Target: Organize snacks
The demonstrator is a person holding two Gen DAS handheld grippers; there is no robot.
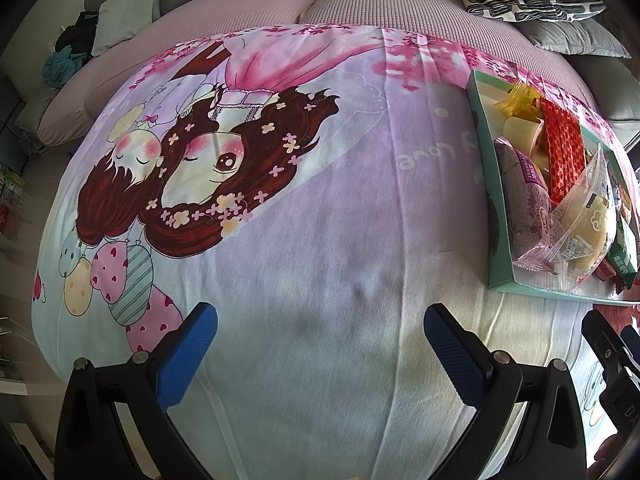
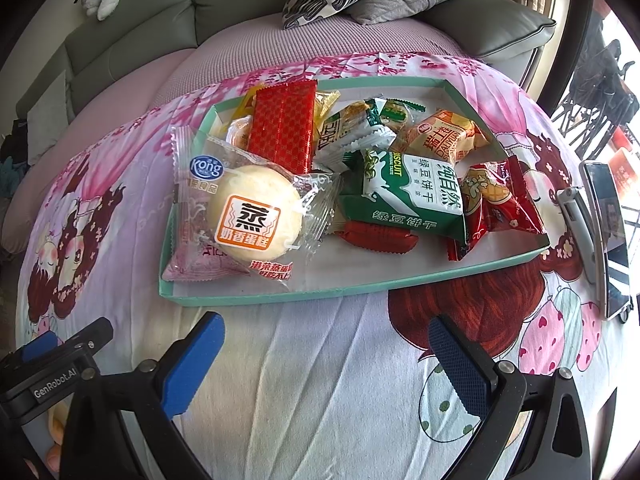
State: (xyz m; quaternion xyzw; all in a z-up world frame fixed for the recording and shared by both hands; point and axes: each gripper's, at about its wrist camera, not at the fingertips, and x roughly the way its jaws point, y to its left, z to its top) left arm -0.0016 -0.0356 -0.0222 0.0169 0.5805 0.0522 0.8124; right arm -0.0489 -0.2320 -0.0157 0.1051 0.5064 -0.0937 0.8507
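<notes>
Teal tray, red checked packet, blue-padded tools.

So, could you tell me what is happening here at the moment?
A person is organizing snacks with two handheld grippers. Both the left gripper and the right gripper are open and empty above the cartoon-print blanket. The snacks, including a steamed cake and a green biscuit pack, sit piled in the teal tray.

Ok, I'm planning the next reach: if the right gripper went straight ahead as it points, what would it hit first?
Probably the near wall of the teal tray, just ahead of the open right gripper. Past it lies the steamed cake packet. Depth is hard to judge.
</notes>
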